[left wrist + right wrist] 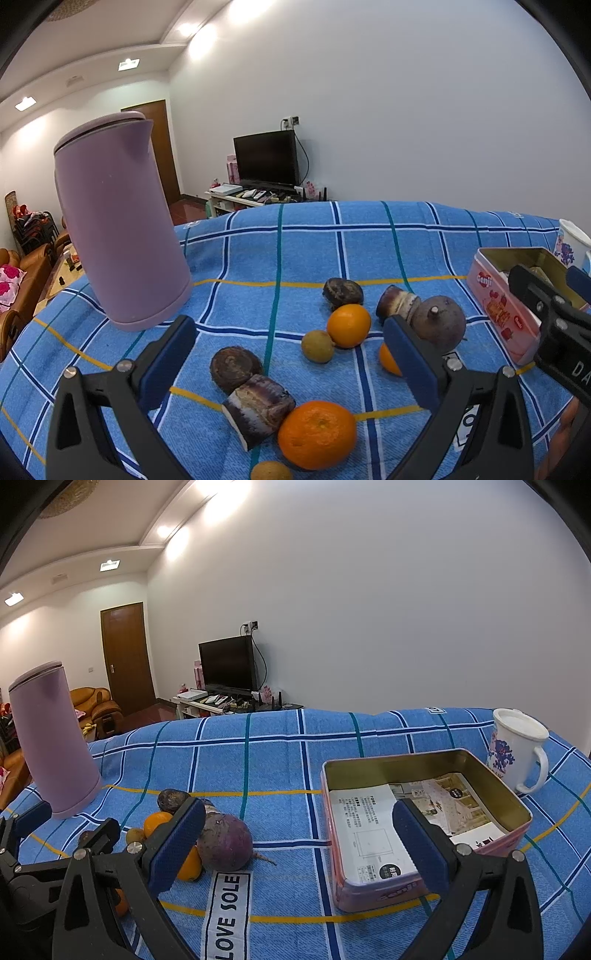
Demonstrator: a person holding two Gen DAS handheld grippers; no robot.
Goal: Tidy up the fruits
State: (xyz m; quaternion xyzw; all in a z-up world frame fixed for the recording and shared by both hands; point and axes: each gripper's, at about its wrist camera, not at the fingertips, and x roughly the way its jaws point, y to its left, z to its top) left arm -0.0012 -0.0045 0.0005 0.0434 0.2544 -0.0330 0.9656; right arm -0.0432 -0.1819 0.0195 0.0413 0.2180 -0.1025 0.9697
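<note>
Pink tin [424, 849] open-topped, fruit pile [332, 332] beside — both jaws apart

A tall purple kettle [118, 225] stands on a blue cloth [303, 243] with dark blue, green and yellow lines. A white mug [517, 749] with a blue picture and a handle stands on the cloth too. Far back by the white wall there is a black TV [266, 158] on a low white stand [236, 199] full of small things. A brown door [127, 657] is shut. A brown sofa [94, 701] sits near it.
</note>
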